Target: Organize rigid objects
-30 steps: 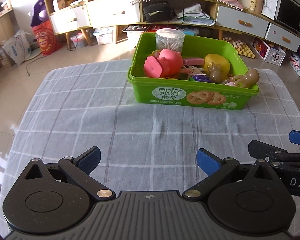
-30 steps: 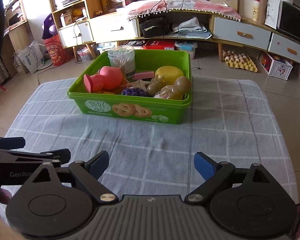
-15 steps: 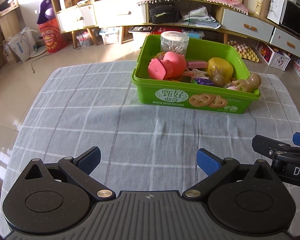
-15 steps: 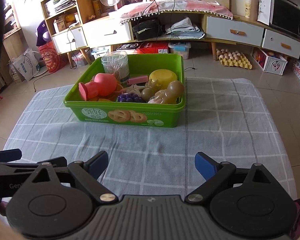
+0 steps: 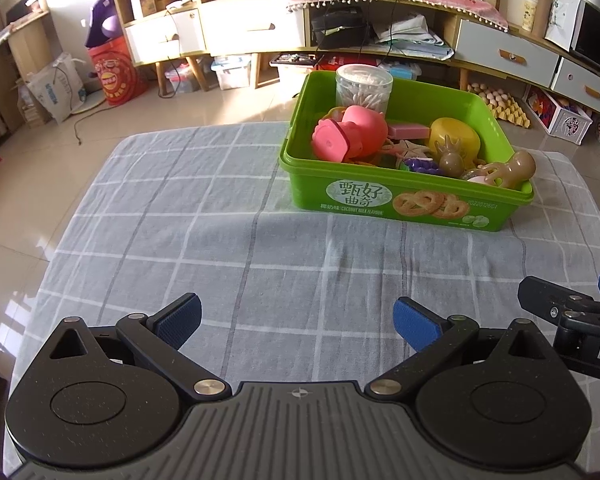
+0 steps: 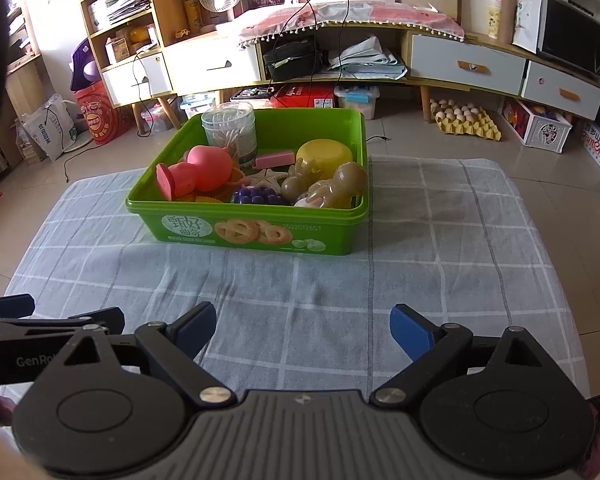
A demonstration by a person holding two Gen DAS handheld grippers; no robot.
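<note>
A green cookie box [image 5: 416,206] [image 6: 260,236] stands on the grey checked tablecloth [image 5: 220,240] [image 6: 440,248]. It holds a pink toy [image 5: 352,136] [image 6: 200,170], a clear jar of cotton swabs [image 5: 364,88] [image 6: 230,130], a yellow bowl [image 5: 456,140] [image 6: 326,154], purple grapes [image 6: 258,195], a pink block [image 6: 275,159] and tan rubber toys [image 5: 512,168] [image 6: 340,188]. My left gripper [image 5: 298,318] is open and empty over the near cloth. My right gripper [image 6: 302,328] is open and empty, also well short of the box.
The right gripper's fingers [image 5: 560,304] show at the left view's right edge; the left gripper's fingers [image 6: 52,320] show at the right view's left edge. Beyond the table are a tiled floor, a long cabinet [image 6: 460,64], shelves and an egg tray [image 6: 464,120].
Both grippers have drawn back and up from the box, which looks smaller and farther. Both stay open and empty.
</note>
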